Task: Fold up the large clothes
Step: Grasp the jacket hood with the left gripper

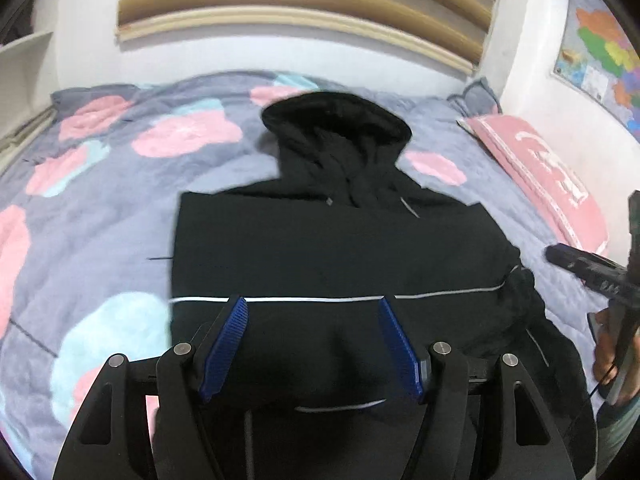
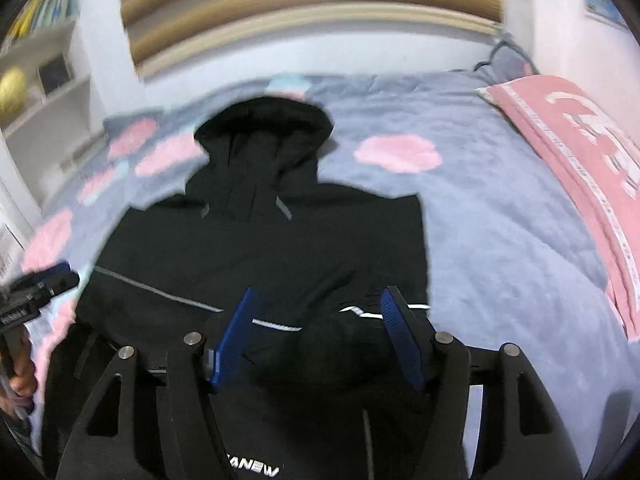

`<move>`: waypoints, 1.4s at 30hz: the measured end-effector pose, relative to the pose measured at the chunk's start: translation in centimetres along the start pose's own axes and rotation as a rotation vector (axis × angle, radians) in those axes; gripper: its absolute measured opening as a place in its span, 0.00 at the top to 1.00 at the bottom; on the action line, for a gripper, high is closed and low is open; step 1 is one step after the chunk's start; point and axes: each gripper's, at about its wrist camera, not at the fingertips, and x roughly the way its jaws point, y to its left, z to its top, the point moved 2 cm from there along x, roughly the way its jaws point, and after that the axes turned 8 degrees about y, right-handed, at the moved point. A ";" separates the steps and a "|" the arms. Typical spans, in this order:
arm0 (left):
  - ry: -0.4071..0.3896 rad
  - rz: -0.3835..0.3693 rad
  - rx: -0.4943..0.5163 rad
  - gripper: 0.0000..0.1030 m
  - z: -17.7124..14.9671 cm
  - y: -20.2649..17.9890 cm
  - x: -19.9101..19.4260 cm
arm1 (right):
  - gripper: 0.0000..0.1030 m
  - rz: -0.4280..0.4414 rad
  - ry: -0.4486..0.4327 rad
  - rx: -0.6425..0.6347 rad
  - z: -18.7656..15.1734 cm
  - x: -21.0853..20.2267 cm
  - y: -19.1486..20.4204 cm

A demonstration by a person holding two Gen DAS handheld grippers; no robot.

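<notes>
With both the left gripper (image 1: 313, 302) and right gripper (image 2: 318, 294) spread and empty above the black hoodie (image 1: 340, 240) lying flat on the floral bedspread (image 1: 100, 200) just beyond their fingertips, each should probably pinch one hem corner squarely before folding toward the hood.

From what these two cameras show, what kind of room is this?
Most likely a bedroom. A black hooded jacket lies spread on a bed with a grey quilt printed with pink and pale blue clouds, a pink pillow rests beside the wall, and a colourful map hangs above it.
</notes>
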 end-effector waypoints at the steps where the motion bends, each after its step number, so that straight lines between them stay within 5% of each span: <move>1: 0.024 0.005 -0.008 0.33 -0.1 -0.3 1.7 | 0.33 -0.014 0.025 -0.010 -0.1 1.5 0.4; 4: 0.113 0.015 -0.034 0.33 -1.1 0.9 6.8 | 0.42 -0.094 0.104 -0.048 -1.7 6.6 0.5; 7: 0.134 0.033 -0.003 0.33 -1.8 1.1 8.9 | 0.42 -0.127 0.092 -0.116 -3.2 8.3 0.6; 14: 0.180 0.003 -0.066 0.33 -0.8 1.3 8.0 | 0.42 -0.129 0.174 -0.132 -2.4 8.3 0.7; 19: 0.198 -0.071 -0.091 0.33 1.4 1.7 3.7 | 0.42 -0.085 0.295 -0.092 -0.3 6.9 0.5; 23: 0.152 -0.066 -0.092 0.33 5.2 2.3 -1.4 | 0.42 -0.014 0.306 -0.030 2.9 3.1 0.4; 32: 0.039 -0.069 -0.078 0.32 14.8 2.1 -9.0 | 0.42 0.007 0.176 0.023 13.1 -5.4 0.7; 36: 0.012 -0.076 -0.081 0.32 18.5 2.0 -9.3 | 0.42 0.026 0.138 0.037 16.8 -5.8 0.8; 42: 0.044 -0.050 -0.076 0.32 23.4 2.1 -3.9 | 0.42 0.065 0.173 0.078 21.1 -0.7 0.4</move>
